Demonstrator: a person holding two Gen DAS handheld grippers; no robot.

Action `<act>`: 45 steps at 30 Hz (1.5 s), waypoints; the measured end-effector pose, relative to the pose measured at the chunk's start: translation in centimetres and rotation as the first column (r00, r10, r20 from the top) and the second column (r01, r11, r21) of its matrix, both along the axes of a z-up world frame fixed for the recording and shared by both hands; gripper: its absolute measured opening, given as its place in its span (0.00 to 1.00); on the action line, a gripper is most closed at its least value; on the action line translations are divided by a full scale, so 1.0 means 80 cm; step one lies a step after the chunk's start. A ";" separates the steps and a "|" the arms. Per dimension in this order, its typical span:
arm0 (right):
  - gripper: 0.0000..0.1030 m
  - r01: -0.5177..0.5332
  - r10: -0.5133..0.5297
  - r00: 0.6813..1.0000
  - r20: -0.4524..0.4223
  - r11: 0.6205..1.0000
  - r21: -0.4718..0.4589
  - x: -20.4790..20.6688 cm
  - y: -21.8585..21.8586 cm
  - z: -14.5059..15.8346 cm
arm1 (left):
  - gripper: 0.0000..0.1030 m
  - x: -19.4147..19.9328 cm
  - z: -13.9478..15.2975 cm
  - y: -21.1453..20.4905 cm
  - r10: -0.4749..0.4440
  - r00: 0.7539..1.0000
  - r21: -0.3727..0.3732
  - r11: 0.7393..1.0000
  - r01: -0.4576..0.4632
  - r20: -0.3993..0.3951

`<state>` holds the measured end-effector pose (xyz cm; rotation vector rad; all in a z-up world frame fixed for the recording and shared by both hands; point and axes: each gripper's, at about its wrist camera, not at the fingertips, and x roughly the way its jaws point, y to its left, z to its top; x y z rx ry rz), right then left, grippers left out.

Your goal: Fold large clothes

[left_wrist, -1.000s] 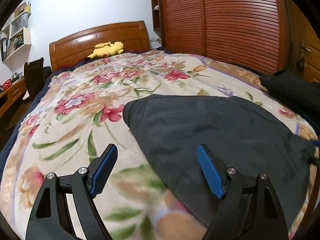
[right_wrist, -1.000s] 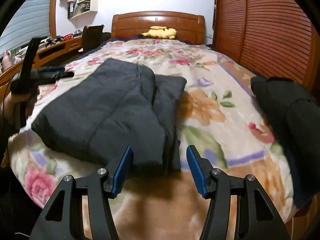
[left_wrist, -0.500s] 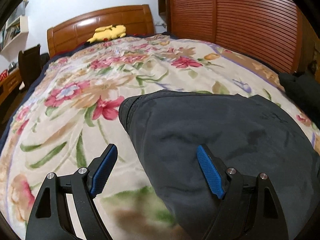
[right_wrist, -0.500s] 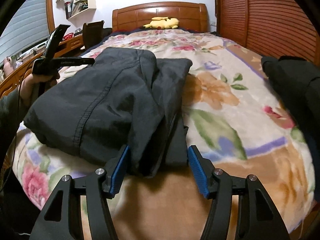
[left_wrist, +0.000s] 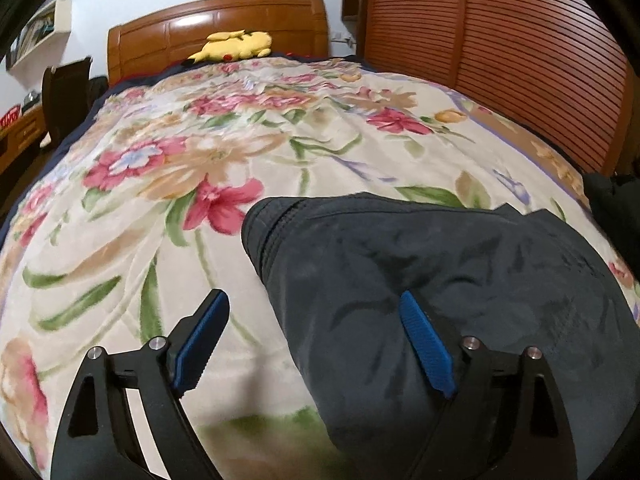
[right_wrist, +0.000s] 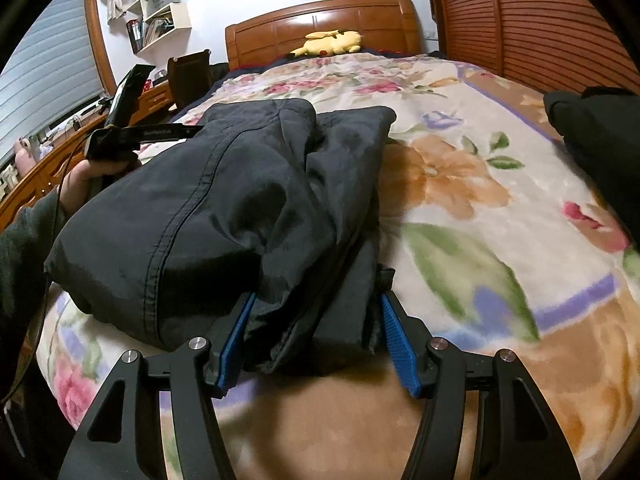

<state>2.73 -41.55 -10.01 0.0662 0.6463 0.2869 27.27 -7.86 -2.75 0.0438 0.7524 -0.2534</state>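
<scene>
a folded dark jacket (right_wrist: pixel 224 208) lies on the near end of a bed (left_wrist: pixel 280 152) under a floral blanket, with a flatter layer sticking out along its right side. the right claw (right_wrist: pixel 316 336) sits at the jacket's near edge, its blue pads on either side of the bunched near end of the cloth – the left pad is against the fabric, the right one just beside it, and i cannot tell whether they press; its jaws have just been opening a little. the left claw (left_wrist: pixel 316 340) is spread wide and has just been opening further – its right pad lies over the jacket's top, its left pad over bare blanket, with the jacket's left edge between them and nothing pinched. in the right wrist view the left claw shows at the jacket's far left, held by a hand (right_wrist: pixel 86 184) in a dark sleeve. a second dark garment (right_wrist: pixel 600 152) lies at the bed's right edge, well apart from the jacket. a yellow plush (left_wrist: pixel 232 46) rests at the far end against the wooden headboard (left_wrist: pixel 216 28). a slatted wardrobe (left_wrist: pixel 500 52) stands to the right.
</scene>
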 end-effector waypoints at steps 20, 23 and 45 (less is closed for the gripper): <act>0.21 -0.091 0.090 0.996 0.011 0.996 0.024 0.004 0.018 0.004 | 0.22 -0.007 -0.007 -0.023 -0.079 0.993 0.041 0.996 0.082 -0.084; 0.15 -0.082 0.081 0.996 0.047 0.997 0.006 -0.007 0.020 0.009 | 0.14 -0.027 0.009 -0.034 -0.058 0.998 0.134 0.989 0.061 -0.026; 0.10 -0.087 0.091 0.981 0.173 0.996 -0.033 -0.059 0.003 0.057 | 0.11 -0.148 0.116 -0.047 -0.104 0.984 0.187 0.979 0.076 0.144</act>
